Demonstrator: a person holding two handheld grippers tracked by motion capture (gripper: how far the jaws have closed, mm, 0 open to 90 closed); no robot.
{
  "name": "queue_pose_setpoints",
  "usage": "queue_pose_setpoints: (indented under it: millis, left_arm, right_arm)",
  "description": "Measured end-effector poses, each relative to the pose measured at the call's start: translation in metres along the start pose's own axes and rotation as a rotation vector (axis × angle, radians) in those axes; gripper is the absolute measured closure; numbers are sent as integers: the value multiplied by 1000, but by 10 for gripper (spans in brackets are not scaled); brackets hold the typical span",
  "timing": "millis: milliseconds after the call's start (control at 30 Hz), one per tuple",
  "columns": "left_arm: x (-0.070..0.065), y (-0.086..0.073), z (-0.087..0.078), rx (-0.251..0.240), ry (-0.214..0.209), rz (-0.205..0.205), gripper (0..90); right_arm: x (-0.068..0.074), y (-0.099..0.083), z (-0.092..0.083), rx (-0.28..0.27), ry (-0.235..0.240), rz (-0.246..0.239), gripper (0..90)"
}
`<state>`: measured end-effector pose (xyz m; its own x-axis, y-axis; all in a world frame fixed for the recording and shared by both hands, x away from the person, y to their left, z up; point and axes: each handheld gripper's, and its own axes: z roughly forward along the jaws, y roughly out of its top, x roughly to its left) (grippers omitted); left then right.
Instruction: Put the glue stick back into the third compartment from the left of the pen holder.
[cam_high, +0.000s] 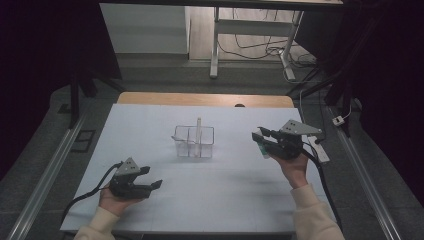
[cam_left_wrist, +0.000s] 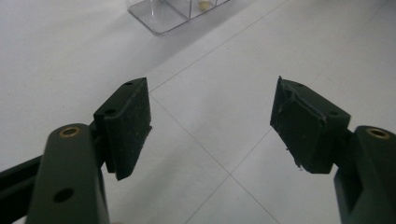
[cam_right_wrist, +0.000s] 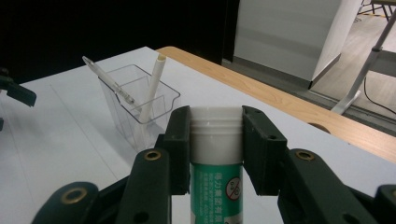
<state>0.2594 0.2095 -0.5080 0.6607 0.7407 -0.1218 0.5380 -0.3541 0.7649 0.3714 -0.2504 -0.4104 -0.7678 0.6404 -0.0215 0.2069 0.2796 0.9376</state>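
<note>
While the left gripper (cam_high: 150, 179) rests low near the desk's (cam_high: 150, 125) front-left corner, its jaws stand spread wide with nothing between them, and the left gripper view shows bare white surface between the pads (cam_left_wrist: 128, 126). A broad open stretch of desk runs from it toward the middle and along the whole front edge.

Near the centre, somewhat toward the far edge, stands a clear divided holder (cam_high: 194, 141), well apart from both grippers. A white stick (cam_right_wrist: 152, 88) leans upright in it, and a thinner clear pen-like stick (cam_right_wrist: 108, 80) slants out over its rim toward the left in the right gripper view. Something small and yellowish lies in one compartment in the left gripper view; what it is cannot be told.

Toward the right edge, the right gripper (cam_high: 262, 141) is held up off the desk, jaws pinching a glue stick (cam_right_wrist: 215, 163) with a green label and white cap. Its long axis runs along the jaws, cap end pointing leftward toward the holder. Open desk lies between it and the holder.
</note>
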Motion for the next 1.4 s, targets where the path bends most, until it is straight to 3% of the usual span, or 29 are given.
queue_pose_setpoints:
  millis: [867,1400]
  left_arm:
    - [0,0,0,-2,-1,-6,288]
    - [0,0,0,-8,-11,-9,288]
  right_arm:
    - [7,25,25,-26,27,-8,644]
    - [9,35,48,-42,52,19,645]
